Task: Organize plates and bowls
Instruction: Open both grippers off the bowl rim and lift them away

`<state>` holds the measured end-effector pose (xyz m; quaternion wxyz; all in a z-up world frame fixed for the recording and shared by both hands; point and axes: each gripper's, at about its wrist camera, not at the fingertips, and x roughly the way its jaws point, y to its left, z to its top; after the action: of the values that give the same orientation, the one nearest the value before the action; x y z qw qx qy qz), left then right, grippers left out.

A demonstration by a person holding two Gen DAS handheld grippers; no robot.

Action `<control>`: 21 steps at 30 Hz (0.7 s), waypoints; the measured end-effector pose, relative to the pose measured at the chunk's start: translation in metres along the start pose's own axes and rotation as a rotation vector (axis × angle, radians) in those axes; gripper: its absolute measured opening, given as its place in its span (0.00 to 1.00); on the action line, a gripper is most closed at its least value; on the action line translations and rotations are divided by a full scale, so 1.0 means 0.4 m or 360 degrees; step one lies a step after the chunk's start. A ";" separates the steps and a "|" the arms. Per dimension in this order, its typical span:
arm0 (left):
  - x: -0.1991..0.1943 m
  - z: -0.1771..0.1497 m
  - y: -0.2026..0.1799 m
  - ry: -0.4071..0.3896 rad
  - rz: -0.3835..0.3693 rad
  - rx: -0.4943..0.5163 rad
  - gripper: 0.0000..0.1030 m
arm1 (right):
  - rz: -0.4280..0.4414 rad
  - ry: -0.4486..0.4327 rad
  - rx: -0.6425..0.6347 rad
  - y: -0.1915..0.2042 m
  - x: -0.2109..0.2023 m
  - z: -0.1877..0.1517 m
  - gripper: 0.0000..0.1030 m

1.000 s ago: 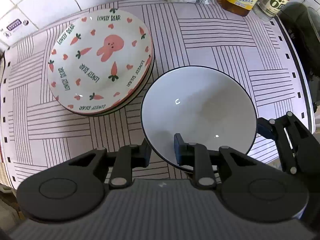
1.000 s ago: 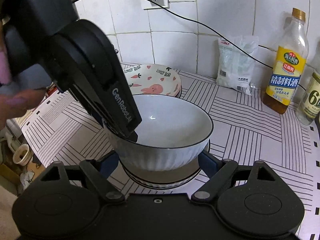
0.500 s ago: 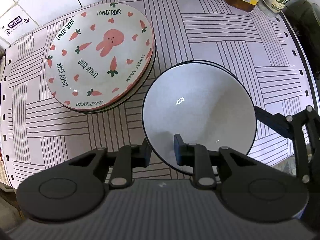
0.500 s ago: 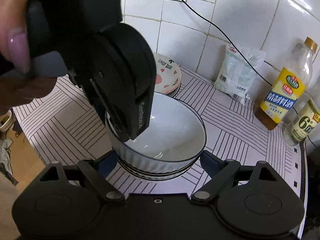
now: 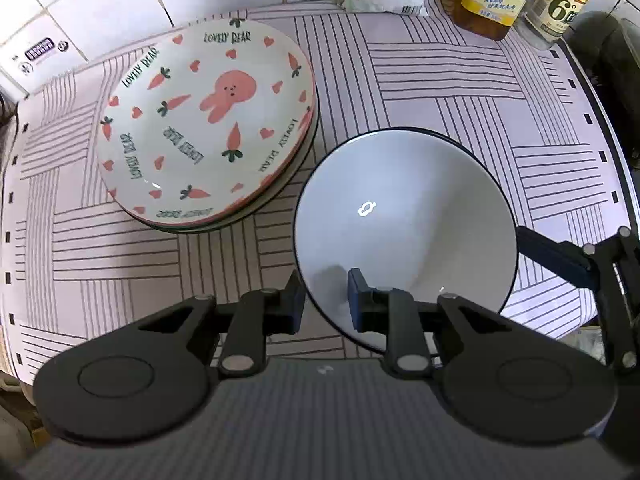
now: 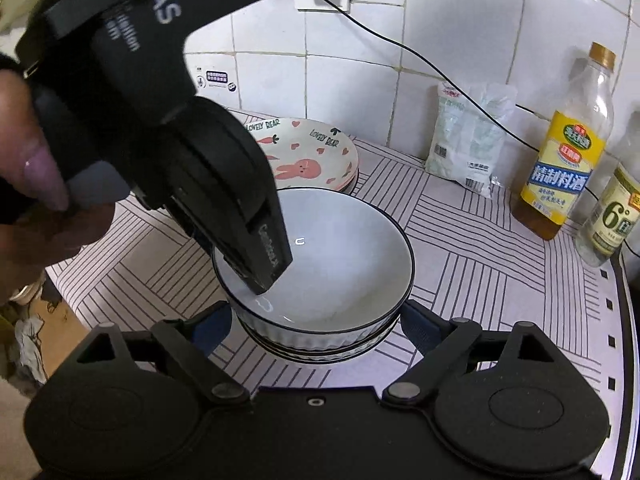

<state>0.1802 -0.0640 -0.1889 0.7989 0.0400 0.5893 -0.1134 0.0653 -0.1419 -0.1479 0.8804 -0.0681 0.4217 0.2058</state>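
Observation:
A white bowl with a black rim [image 5: 408,224] [image 6: 332,264] sits nested in another bowl of the same kind [image 6: 316,354] on the striped counter mat. My left gripper [image 5: 324,304] straddles the upper bowl's near rim, one finger inside and one outside; the jaws stand a little apart from the wall. It also shows in the right wrist view [image 6: 264,276]. My right gripper [image 6: 316,324] is open, one finger on each side of the bowl stack, low at its base. A stack of rabbit-and-carrot plates [image 5: 208,128] [image 6: 308,152] lies behind and to the left.
A white packet [image 6: 468,136], a yellow-labelled bottle [image 6: 564,160] and a second bottle [image 6: 612,216] stand along the tiled back wall. A black cable [image 6: 420,60] runs from a wall socket. The mat's edge [image 5: 616,152] runs along the right.
The upper bowl has come down into the lower bowl. My left gripper's jaws have widened slightly at the rim. The right gripper has pulled back a little and stayed open.

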 end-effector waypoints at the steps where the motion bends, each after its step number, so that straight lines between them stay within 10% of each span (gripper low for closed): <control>1: -0.008 -0.002 0.006 -0.0013 -0.0022 -0.0002 0.22 | -0.0008 -0.0003 0.0007 0.001 -0.002 -0.001 0.91; 21: -0.151 -0.127 0.210 -0.0265 -0.0274 -0.0183 0.40 | -0.0092 -0.0174 0.0276 0.004 -0.105 -0.092 0.92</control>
<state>0.1352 0.0359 -0.1526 0.8334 -0.0661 0.5276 -0.1507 0.0149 -0.1638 -0.1389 0.9102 0.0074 0.3872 0.1464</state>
